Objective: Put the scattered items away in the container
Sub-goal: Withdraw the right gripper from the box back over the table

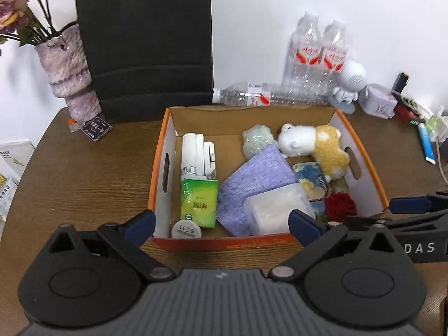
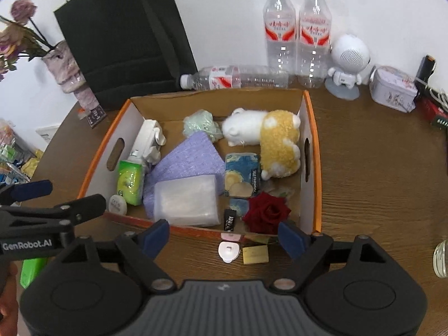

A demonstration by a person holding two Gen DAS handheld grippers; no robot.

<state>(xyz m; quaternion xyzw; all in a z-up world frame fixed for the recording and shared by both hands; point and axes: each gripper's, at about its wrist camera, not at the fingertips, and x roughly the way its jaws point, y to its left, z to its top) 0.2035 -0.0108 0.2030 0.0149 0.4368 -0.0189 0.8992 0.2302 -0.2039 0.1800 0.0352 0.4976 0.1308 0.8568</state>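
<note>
Left gripper [image 1: 221, 225] released, right gripper [image 2: 224, 236] spread, empty, cardboard box [image 2: 315, 151] filled, brass padlock [image 2: 255, 254] near it on table [image 2: 378, 182]

Blk tongs [image 1: 221, 225], blue pads [image 1: 140, 224].

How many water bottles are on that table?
3. Two water bottles stand upright side by side against the wall, one left of the other. A third lies on its side behind the cardboard box. More could be hidden outside the views.
</note>
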